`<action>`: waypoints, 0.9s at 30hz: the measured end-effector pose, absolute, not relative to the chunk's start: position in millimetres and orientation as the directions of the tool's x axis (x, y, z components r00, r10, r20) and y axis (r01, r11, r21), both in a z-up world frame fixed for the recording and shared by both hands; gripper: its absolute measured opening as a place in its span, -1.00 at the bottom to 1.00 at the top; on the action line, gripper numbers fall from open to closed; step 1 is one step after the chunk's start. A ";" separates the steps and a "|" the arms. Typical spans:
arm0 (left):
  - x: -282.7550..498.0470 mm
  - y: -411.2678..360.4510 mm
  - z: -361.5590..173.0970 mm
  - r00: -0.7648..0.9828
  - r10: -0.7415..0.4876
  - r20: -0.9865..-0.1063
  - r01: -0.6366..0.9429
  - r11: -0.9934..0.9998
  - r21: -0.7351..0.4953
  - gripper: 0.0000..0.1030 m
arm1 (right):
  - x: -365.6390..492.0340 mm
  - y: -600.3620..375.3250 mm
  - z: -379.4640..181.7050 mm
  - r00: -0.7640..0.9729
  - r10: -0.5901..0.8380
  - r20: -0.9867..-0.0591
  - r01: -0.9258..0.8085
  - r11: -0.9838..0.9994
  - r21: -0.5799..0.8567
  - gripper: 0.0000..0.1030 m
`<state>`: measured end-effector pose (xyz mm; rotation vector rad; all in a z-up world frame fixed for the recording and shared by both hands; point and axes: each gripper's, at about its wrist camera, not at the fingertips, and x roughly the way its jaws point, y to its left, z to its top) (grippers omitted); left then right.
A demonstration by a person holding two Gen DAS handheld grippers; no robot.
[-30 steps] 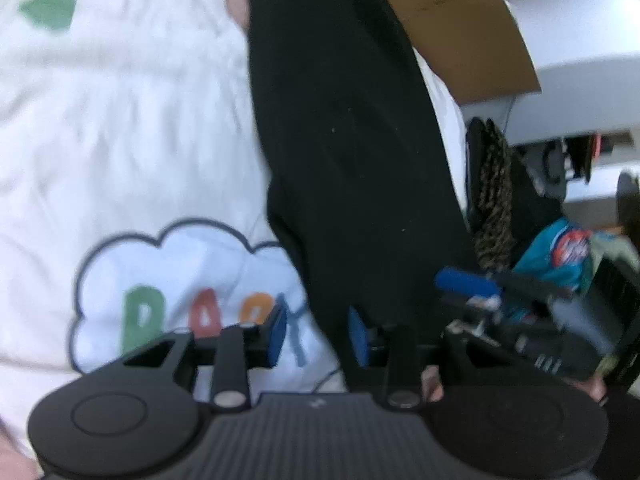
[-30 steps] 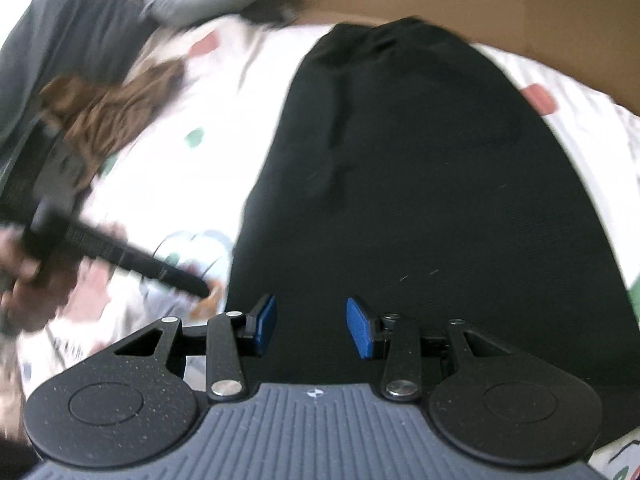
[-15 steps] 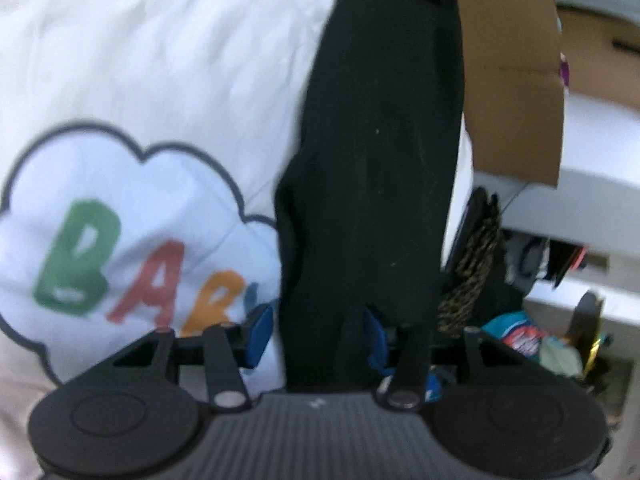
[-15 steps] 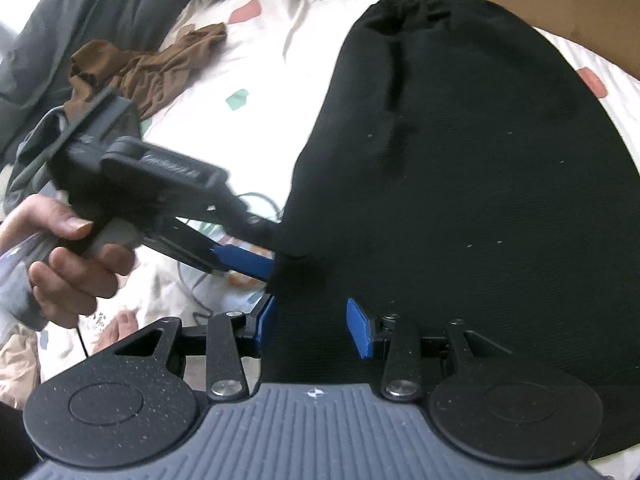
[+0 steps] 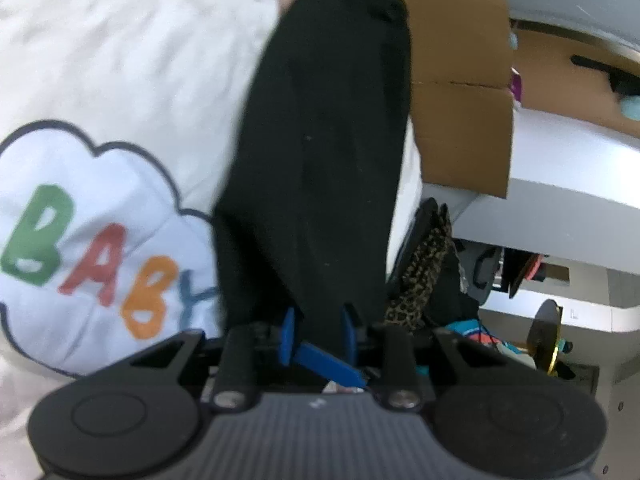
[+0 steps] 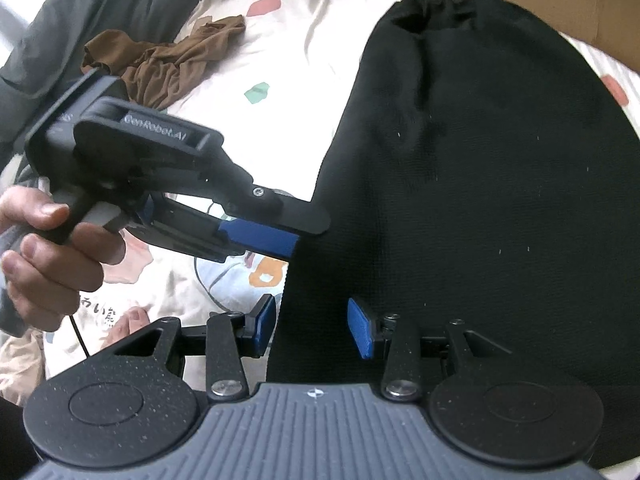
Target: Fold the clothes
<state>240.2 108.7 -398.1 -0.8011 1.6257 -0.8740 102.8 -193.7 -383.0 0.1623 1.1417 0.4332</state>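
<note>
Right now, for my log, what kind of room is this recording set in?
Most likely a bedroom, with the folding done on a bed. A white quilt printed BABY lies under the black garment, loose brown clothing lies on it, and a cardboard box stands alongside.

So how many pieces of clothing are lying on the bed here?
2 clearly on the bed: the black garment spread at right, its near-left edge between the left gripper fingers, and a crumpled brown garment at upper left. Others may be hidden.
</note>
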 end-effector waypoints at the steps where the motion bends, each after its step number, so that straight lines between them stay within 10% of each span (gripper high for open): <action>1: 240.3 107.6 -395.1 -0.200 -0.852 -0.484 -0.059 0.503 -0.862 -0.49 | 102.8 -192.6 -382.0 0.351 0.407 -0.843 -0.253 0.908 0.334 -0.01; 8: 242.3 103.2 -386.5 -0.206 -0.849 -0.487 -0.030 0.503 -0.864 -0.47 | 101.1 -182.7 -380.6 0.385 0.348 -0.855 -0.286 0.926 0.248 -0.05; 12: 246.6 118.6 -378.2 -0.194 -0.836 -0.513 0.017 0.520 -0.854 -0.39 | 102.6 -190.6 -385.4 0.373 0.314 -0.873 -0.269 0.937 0.222 -0.88; 27: 235.0 121.9 -360.5 -0.033 -0.599 -0.800 0.472 0.697 -0.541 0.20 | 105.3 -228.0 -386.2 0.381 0.341 -0.859 -0.171 0.940 0.297 -0.93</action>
